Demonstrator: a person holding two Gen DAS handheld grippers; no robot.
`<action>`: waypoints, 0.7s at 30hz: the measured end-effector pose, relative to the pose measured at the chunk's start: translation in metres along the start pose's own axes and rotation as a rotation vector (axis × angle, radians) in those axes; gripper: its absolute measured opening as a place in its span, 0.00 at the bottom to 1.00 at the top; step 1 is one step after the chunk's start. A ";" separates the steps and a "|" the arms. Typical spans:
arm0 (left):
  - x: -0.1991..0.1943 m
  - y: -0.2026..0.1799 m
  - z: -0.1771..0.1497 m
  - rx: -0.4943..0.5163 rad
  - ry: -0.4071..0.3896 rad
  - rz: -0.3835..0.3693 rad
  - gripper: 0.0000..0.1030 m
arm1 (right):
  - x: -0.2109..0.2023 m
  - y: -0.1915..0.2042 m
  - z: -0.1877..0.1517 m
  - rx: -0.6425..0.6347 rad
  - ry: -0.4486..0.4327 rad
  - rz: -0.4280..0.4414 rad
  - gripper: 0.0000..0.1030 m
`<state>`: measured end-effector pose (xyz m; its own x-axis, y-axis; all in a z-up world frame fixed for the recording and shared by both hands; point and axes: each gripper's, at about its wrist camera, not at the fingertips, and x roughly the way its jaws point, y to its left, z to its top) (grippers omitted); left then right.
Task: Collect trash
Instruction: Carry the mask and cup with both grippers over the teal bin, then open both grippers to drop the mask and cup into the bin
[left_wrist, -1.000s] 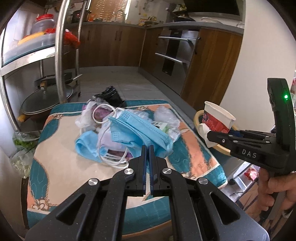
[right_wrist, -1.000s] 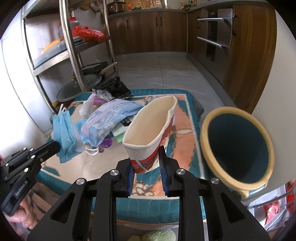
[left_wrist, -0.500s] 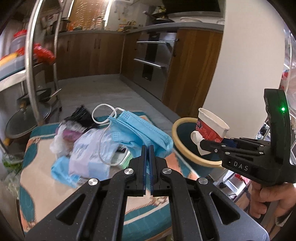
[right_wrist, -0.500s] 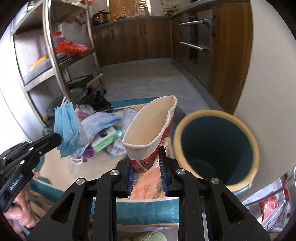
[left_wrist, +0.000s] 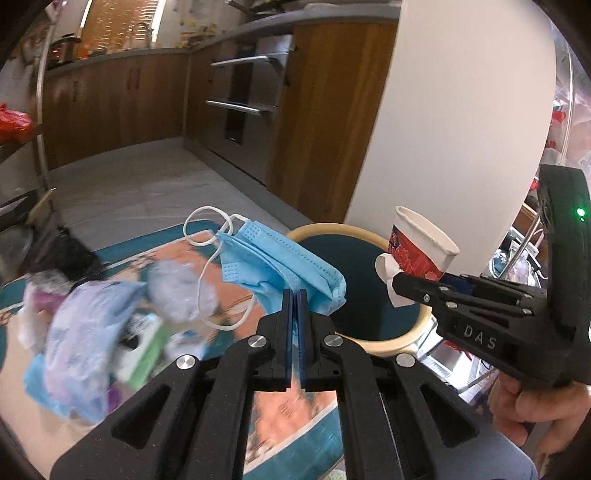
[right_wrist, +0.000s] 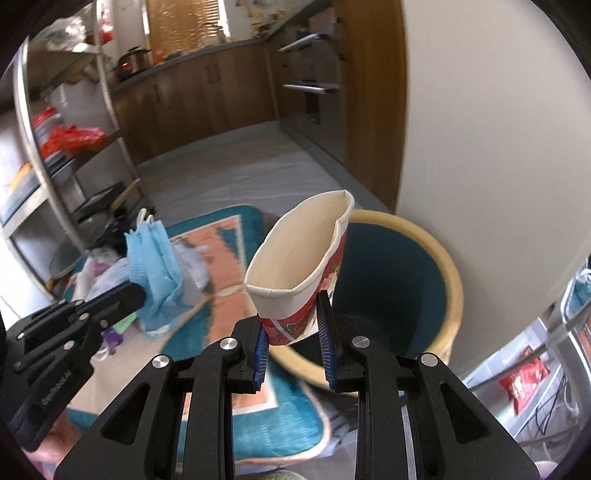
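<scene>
Over the bin, the right gripper jaws clamp a crushed cup. Left gripper jaws pinch a mask; both have swung from table toward bin.

Black gripper, blue pads, silver screws

Face mask: pleated blue non-woven cloth, white elastic loops.
Cup: paper, matt cream inside, glossy red print outside.
Bin: smooth tan rim, teal lining.
Table cover: glossy patterned sheet.
Cabinets: brown wood, metal handles.
Left gripper, right gripper: matt black plastic, blue ribbed pads.
</scene>
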<state>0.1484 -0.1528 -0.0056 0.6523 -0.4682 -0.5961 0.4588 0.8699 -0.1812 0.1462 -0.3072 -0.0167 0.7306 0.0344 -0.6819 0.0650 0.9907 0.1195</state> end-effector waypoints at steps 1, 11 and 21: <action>0.007 -0.004 0.002 0.005 0.007 -0.012 0.02 | 0.003 -0.005 0.001 0.013 0.004 -0.005 0.25; 0.083 -0.040 0.014 0.145 0.129 -0.078 0.02 | 0.040 -0.042 -0.007 0.087 0.118 -0.027 0.25; 0.128 -0.052 0.003 0.236 0.252 -0.077 0.02 | 0.073 -0.058 -0.017 0.149 0.254 -0.010 0.27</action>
<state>0.2101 -0.2585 -0.0702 0.4545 -0.4527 -0.7672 0.6467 0.7599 -0.0653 0.1847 -0.3599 -0.0856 0.5373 0.0747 -0.8400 0.1843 0.9616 0.2034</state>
